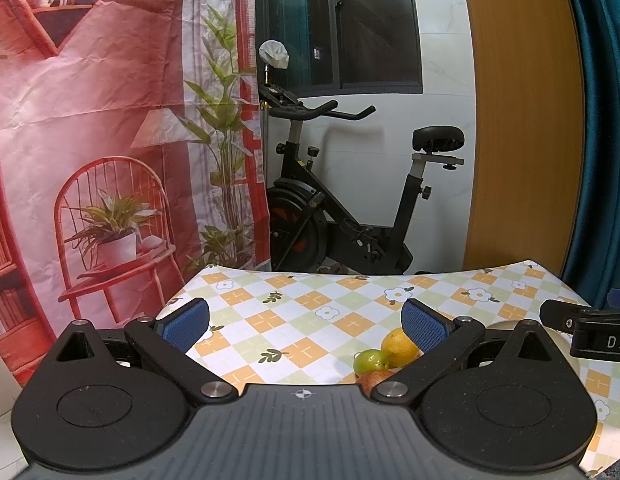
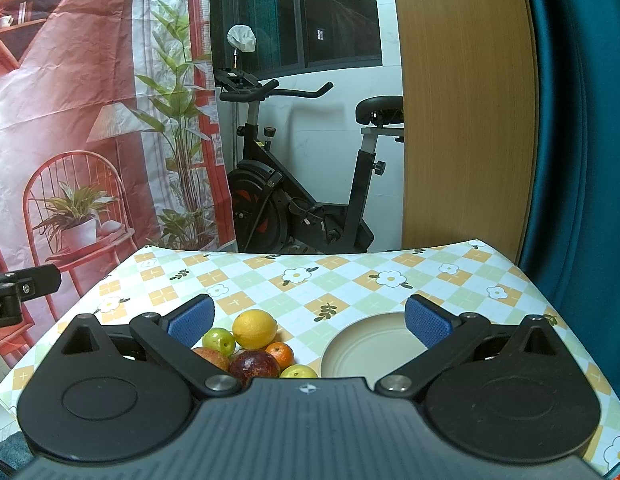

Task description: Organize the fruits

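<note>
Black gripper bodies fill the near edge of both views. Left gripper point(image 1: 306, 330) jaws wide apart, nothing between them, blue pads point(image 1: 188, 324). Right gripper point(image 2: 308, 320) also spread apart, empty.

Left to right in the right wrist view: left gripper's black tip point(image 2: 28, 282) pokes in at far left, off the table edge. Then the fruit pile, near-left on the table, partly hidden by the right gripper's left finger and body: green fruit point(image 2: 219, 341), lemon point(image 2: 255, 329) at the far side, red-yellow fruit point(image 2: 212, 357) mostly covered, dark red fruit point(image 2: 255, 363), small orange point(image 2: 281, 354), another yellow-green fruit point(image 2: 299, 371) cut off by the body. All touching in one cluster. Just right of it, beige plate point(image 2: 362, 354), empty, right rim behind the right finger.

Table point(image 2: 350, 280) has a checked orange-green floral cloth. Behind it: red printed backdrop point(image 2: 70, 120), exercise bike point(image 2: 302, 184), wood panel point(image 2: 466, 100), teal curtain point(image 2: 582, 120).

Writing: "DA" on the right gripper's side in the left wrist view point(image 1: 602, 334), rest cut off.
</note>
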Motion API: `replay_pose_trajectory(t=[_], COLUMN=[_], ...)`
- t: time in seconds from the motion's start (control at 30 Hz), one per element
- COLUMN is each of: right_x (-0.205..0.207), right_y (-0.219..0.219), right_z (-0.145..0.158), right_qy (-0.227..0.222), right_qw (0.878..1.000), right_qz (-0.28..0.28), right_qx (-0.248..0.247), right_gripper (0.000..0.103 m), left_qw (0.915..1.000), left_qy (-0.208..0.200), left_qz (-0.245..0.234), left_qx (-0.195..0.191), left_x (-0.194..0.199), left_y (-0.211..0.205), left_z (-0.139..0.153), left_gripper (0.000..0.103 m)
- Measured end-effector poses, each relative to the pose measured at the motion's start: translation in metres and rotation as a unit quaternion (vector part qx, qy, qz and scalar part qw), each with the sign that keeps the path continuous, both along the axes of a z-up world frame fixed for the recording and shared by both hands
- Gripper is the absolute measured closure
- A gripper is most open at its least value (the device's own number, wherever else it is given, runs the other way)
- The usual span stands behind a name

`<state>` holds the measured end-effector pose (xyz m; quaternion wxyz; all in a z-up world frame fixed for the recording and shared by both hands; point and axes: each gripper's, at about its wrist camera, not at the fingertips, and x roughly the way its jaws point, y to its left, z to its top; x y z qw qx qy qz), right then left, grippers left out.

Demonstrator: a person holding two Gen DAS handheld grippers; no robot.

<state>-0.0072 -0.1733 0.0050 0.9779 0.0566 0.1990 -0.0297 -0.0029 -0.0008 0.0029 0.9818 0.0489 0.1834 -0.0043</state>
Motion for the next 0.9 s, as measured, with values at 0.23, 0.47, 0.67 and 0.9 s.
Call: replay_pose_trajectory(t=[0.23,0.47,0.67,0.9], right_x=[0.0014,0.0012,0.0011,0.0011], right_y=[-0.0003,0.0003,0.0002,0.0004], right_z=[0.0003,-0.0002,-0.0002,-0.0006], right_qy=[0.0,0.0,0.0,0.0], right_qw=[1.0,1.0,1.0,1.0], right_qz=[0.001,0.001,0.0,0.0], right_qx=[0.0,0.0,0.0,0.0], right_gripper=[0.0,0.0,0.0,0.0], left_qw=[1.0,1.0,1.0,1.0], left_qy=[0.0,0.0,0.0,0.0], left_qz=[-0.001,-0.001,-0.001,-0.001], left_qx=[0.001,0.001,0.001,0.001], left_x=[-0.0001,-0.0002,-0.0005,-0.0004], left_y=[-0.0011,-0.001,-0.0016,-0.0013], left_z=[0.0004,0.0003,0.0007,0.0003], left_gripper=[0.0,0.0,0.0,0.0])
